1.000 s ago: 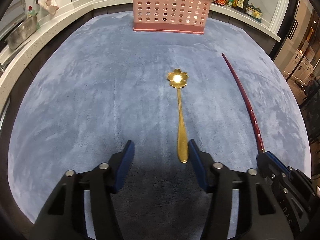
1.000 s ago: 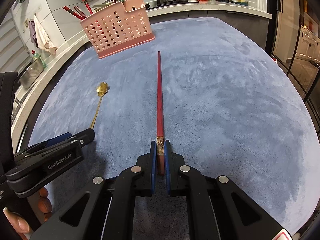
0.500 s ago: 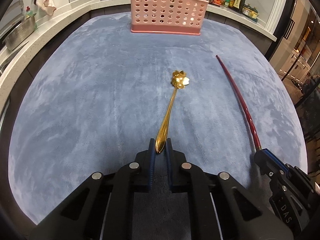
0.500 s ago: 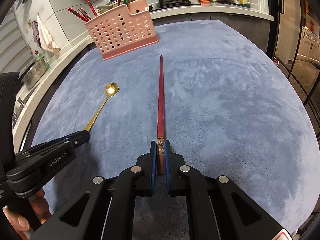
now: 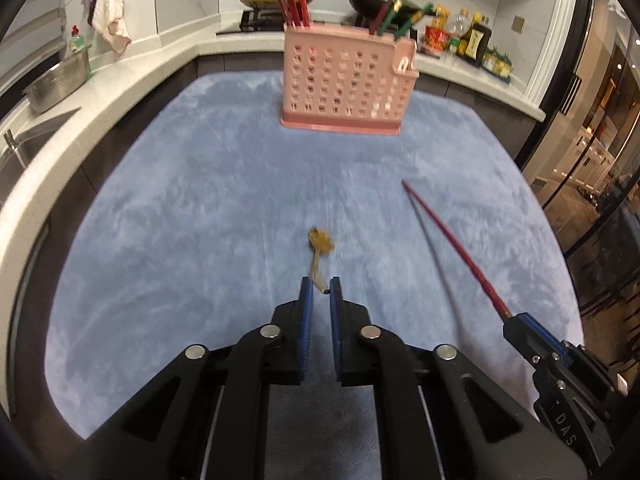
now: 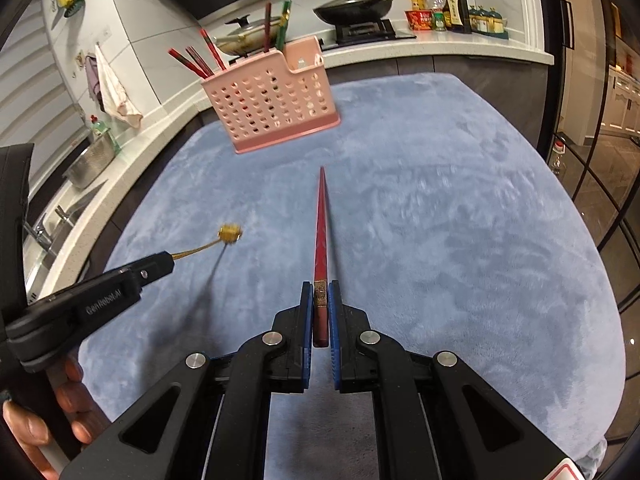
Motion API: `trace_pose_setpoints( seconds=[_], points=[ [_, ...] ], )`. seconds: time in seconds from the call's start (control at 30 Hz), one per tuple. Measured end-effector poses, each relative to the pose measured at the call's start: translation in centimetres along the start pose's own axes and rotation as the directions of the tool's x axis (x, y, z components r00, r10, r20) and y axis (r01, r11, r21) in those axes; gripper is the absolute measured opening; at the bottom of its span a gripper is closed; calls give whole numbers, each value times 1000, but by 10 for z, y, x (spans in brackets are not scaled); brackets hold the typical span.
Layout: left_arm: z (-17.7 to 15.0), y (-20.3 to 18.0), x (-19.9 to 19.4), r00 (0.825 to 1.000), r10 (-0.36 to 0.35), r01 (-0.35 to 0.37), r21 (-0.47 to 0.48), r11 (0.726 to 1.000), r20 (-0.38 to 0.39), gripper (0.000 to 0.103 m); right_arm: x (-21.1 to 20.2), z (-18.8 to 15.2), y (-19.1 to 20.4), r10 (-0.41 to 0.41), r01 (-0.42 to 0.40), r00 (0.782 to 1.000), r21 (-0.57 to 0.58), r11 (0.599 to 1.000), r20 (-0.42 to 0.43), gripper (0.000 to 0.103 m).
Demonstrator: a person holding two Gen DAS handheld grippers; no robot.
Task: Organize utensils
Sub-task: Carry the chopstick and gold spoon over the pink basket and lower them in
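My left gripper (image 5: 321,286) is shut on the handle of a gold spoon (image 5: 319,246) with a flower-shaped bowl and holds it lifted above the blue mat; it also shows in the right wrist view (image 6: 229,234). My right gripper (image 6: 321,292) is shut on the thick end of a dark red chopstick (image 6: 321,220), which points forward over the mat and shows in the left wrist view too (image 5: 452,246). A pink perforated utensil basket (image 5: 346,84) stands at the far side of the mat with several red and green chopsticks in it.
The blue plush mat (image 5: 192,208) covers the table. A white counter (image 5: 120,92) curves around it with a steel colander (image 5: 60,84), a sink, pans on a stove (image 6: 354,6) and sauce bottles (image 5: 472,44). Glass doors stand to the right.
My left gripper closed on the spoon handle and lifted it off the mat. My right gripper raised the chopstick too. Both views have tilted up toward the basket.
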State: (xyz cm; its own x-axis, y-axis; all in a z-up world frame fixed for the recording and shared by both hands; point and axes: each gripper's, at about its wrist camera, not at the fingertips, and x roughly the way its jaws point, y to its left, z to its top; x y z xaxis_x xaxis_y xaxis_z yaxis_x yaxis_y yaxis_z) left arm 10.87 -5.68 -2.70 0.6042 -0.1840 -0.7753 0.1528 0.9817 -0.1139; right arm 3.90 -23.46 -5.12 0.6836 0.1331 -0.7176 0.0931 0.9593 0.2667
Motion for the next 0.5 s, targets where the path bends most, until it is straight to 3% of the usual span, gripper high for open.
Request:
trace_pose_setpoints(
  seconds=[0.5],
  points=[
    [41, 11, -47, 995, -28, 26, 27, 999, 95, 0, -45, 54, 14, 45, -44, 994, -11, 999, 101, 7]
  ],
)
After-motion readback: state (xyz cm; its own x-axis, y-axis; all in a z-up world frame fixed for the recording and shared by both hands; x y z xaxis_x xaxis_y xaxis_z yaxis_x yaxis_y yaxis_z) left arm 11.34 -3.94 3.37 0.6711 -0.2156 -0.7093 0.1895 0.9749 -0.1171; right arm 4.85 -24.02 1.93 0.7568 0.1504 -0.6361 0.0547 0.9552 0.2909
